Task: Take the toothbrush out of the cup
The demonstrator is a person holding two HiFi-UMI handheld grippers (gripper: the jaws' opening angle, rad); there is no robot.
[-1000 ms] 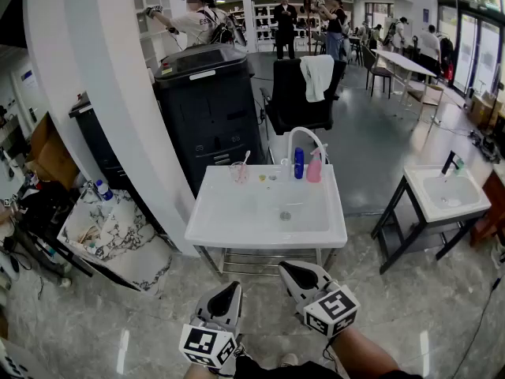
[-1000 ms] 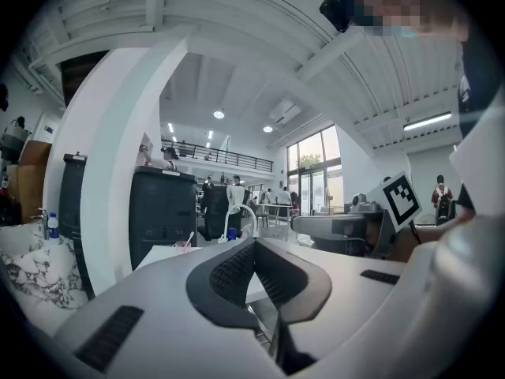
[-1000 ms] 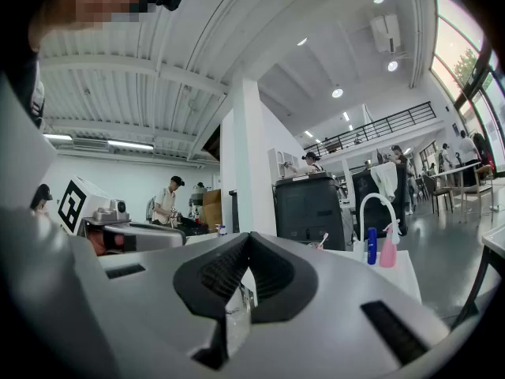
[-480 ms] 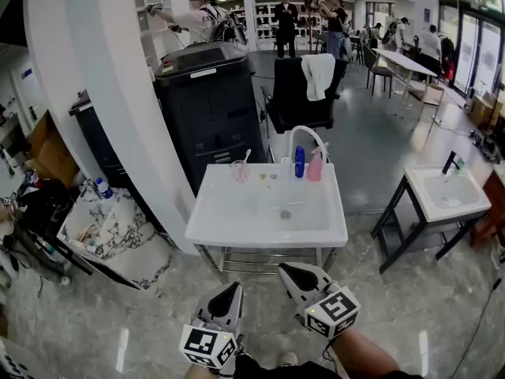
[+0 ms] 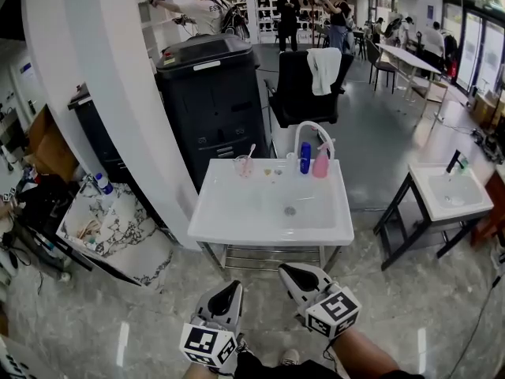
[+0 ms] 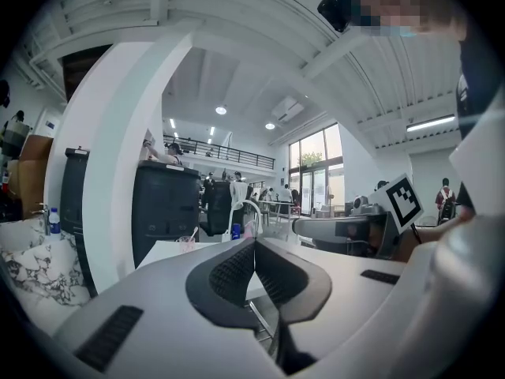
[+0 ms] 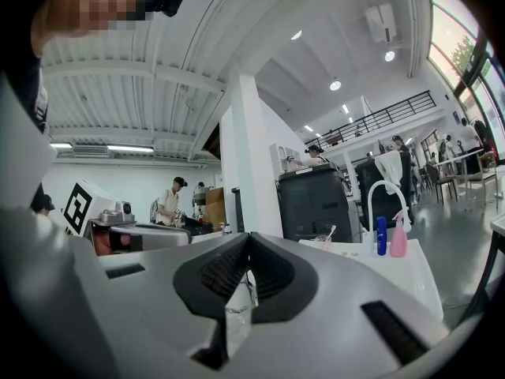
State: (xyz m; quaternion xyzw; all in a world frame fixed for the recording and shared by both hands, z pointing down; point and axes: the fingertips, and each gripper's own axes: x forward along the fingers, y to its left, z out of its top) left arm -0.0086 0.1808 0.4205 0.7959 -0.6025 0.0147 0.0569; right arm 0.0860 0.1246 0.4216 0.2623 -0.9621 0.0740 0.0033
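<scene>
Observed left tongs [image 5: 229,289] pressed together, empty; same for right tongs [image 5: 290,272]. Held low, well apart from white washbasin [image 5: 237,219]. Found slim toothbrush [image 5: 250,152], apparently pink, leaning in clear pinkish plastic cup [image 5: 243,166] at washbasin's back-left rim.

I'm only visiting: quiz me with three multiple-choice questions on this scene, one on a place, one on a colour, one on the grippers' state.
1. Where is the cup with the toothbrush?
A) on the floor
B) on the sink's back ledge
C) in the basin
2. The spray bottle's colour?
A) pink
B) green
C) yellow
3. The left gripper and right gripper are:
A) both open
B) holding the toothbrush
C) both shut, empty

B: it stands at the back, left of the tap.
A: pink, beside the blue bottle.
C: each gripper view shows its jaws together, nothing between.
</scene>
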